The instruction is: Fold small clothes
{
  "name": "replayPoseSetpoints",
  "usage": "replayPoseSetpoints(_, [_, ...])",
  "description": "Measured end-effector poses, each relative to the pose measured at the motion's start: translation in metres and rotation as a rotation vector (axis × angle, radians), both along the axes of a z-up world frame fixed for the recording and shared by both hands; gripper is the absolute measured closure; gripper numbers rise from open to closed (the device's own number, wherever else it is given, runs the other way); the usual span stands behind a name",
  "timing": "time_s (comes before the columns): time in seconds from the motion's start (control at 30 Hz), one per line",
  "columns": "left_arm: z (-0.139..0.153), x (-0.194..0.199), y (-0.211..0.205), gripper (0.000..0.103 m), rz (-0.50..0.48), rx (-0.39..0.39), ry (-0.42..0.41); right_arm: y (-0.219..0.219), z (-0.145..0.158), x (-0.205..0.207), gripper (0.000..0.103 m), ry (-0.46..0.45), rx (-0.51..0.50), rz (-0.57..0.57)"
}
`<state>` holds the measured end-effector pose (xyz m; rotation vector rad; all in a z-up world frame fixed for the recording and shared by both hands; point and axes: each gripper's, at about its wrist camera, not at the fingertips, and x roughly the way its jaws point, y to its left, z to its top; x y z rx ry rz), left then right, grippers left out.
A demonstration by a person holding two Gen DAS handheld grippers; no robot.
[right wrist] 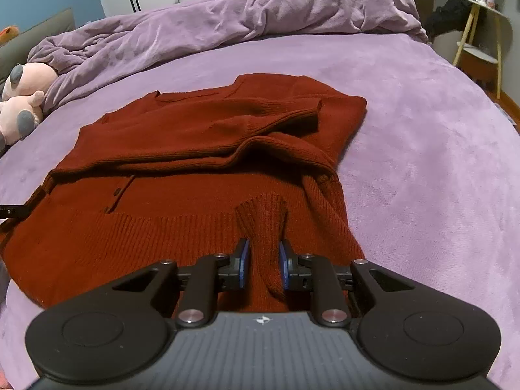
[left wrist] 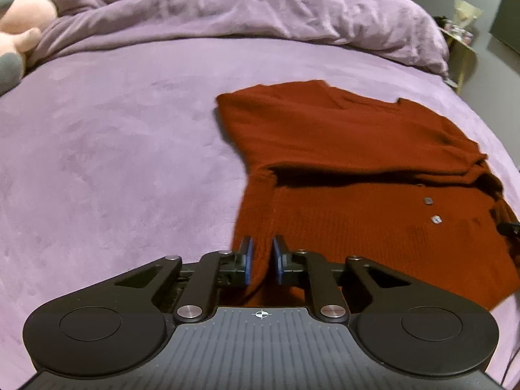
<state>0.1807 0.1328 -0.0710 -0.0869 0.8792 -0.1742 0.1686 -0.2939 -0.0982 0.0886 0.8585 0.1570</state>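
Left claw (left wrist: pixel 261 248) and right claw (right wrist: pixel 264 250) each clamp a bunched hem fold of the rust-red ribbed knit cardigan (right wrist: pixel 182 162), sleeves crossed, spread on the mauve velvety bed (left wrist: pixel 113 146); beyond, a rumpled mauve duvet (right wrist: pixel 260 6).

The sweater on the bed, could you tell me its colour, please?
Rust red sweater, best in the right wrist view.
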Motion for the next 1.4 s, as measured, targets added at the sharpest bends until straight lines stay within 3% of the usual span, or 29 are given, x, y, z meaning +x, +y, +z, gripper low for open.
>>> replayPoseSetpoints(0.13, [-0.007,0.006,-0.009,0.086,-0.019,0.059,0.025,0.000,-0.001,0.002,0.084,0.007,-0.004,0.001])
replayPoseSetpoints(0.27, [-0.009,0.017,-0.005,0.081,-0.025,-0.027,0.052,-0.005,-0.001,0.008,0.082,0.026,0.021,-0.022])
replayPoseSetpoints(0.43, [-0.013,0.028,-0.001,0.081,-0.009,-0.088,0.083,-0.016,-0.004,0.017,0.079,0.069,0.123,-0.060])
replayPoseSetpoints(0.53, [-0.013,0.028,-0.002,0.083,-0.005,-0.086,0.077,-0.020,-0.005,0.020,0.079,0.081,0.157,-0.078])
replayPoseSetpoints(0.67, [-0.013,0.024,-0.012,0.093,-0.047,-0.015,0.053,-0.004,-0.003,0.016,0.081,0.050,0.063,-0.053])
replayPoseSetpoints(0.77, [-0.006,0.020,-0.010,0.095,-0.036,-0.032,0.050,0.008,0.001,0.012,0.094,0.025,-0.007,-0.024])
replayPoseSetpoints(0.87, [0.021,0.013,-0.003,0.095,-0.023,-0.072,-0.020,0.012,0.014,0.008,0.095,0.004,-0.021,-0.022])
replayPoseSetpoints(0.97, [0.056,0.018,0.009,0.095,-0.016,-0.134,-0.109,0.007,0.045,0.005,0.096,-0.099,0.019,-0.033])
replayPoseSetpoints(1.1, [0.076,0.051,0.010,0.095,0.005,-0.071,-0.204,-0.006,0.076,0.030,0.096,-0.196,0.061,-0.111])
replayPoseSetpoints(1.27, [0.045,0.113,0.006,0.095,0.058,-0.098,-0.113,-0.009,0.073,0.085,0.096,-0.205,0.030,-0.199])
replayPoseSetpoints(1.4, [0.002,0.133,0.006,0.093,0.034,-0.134,0.024,-0.009,0.041,0.120,0.095,-0.105,0.014,-0.215])
